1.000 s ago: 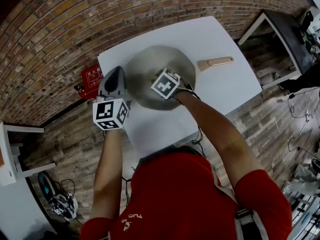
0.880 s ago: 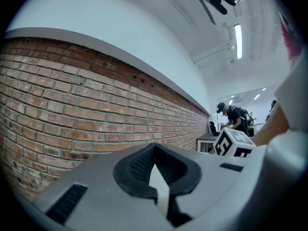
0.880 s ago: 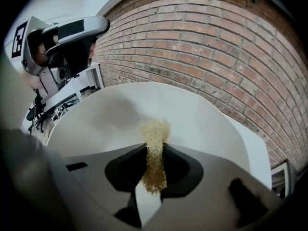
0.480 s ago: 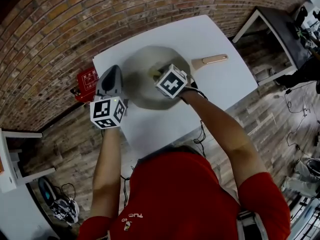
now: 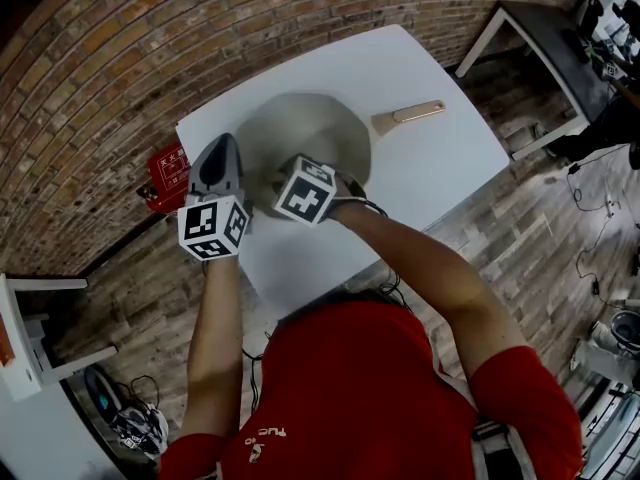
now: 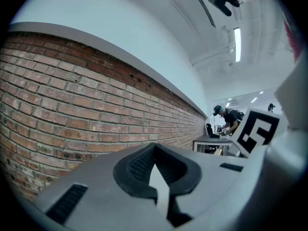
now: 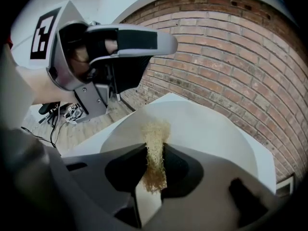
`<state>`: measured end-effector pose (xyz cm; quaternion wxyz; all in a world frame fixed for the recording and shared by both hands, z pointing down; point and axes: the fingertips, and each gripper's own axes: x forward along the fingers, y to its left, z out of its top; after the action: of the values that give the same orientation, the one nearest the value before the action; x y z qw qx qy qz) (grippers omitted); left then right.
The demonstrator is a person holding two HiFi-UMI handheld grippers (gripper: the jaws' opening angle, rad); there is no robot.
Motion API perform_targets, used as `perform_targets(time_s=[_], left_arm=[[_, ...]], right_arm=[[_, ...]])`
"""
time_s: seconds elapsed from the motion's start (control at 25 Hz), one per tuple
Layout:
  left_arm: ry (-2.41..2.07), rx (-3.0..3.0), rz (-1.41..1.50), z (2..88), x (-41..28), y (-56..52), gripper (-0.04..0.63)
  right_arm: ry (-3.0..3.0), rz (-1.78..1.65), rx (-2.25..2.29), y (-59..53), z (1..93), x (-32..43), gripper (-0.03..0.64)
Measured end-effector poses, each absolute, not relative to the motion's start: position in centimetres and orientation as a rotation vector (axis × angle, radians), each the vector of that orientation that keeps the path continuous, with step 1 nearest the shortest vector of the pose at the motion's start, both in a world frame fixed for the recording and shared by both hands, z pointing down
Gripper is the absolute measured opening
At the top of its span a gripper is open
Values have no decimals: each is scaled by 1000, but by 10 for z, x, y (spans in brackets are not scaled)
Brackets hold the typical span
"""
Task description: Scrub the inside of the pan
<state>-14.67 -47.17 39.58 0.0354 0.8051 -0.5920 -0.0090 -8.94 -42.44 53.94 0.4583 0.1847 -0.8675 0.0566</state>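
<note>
A grey pan (image 5: 320,128) with a wooden handle (image 5: 410,114) sits on the white table (image 5: 440,168). My right gripper (image 5: 298,176) reaches into the pan's near left part. In the right gripper view it (image 7: 155,147) is shut on a tan fibrous scrubber (image 7: 155,153), whose frayed tip lies against the pan's pale inside (image 7: 207,129). My left gripper (image 5: 221,154) hovers at the pan's left rim, jaws together. In the left gripper view it (image 6: 154,150) points at the brick wall with nothing between its pads. It also shows at upper left in the right gripper view (image 7: 144,40).
A brick wall (image 5: 120,58) runs behind the table. A red box (image 5: 168,171) sits on the floor at the table's left corner. A dark table (image 5: 560,38) stands at upper right, a white one (image 5: 25,338) at far left. A person (image 6: 226,118) works far off.
My right gripper with the scrubber has slid from the pan's middle toward its near left side. The left gripper has stayed by the left rim.
</note>
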Motion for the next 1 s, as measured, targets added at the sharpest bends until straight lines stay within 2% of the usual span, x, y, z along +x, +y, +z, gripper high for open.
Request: perform_targets(time_s=[0.6, 1.0], left_arm=[[-1822, 2472, -6, 399, -146, -466, 14], [-1790, 2506, -7, 394, -124, -462, 14]], right_arm=[[-2040, 212, 666, -469, 533, 2, 87], [-2212, 178, 741, -469, 495, 4, 87]])
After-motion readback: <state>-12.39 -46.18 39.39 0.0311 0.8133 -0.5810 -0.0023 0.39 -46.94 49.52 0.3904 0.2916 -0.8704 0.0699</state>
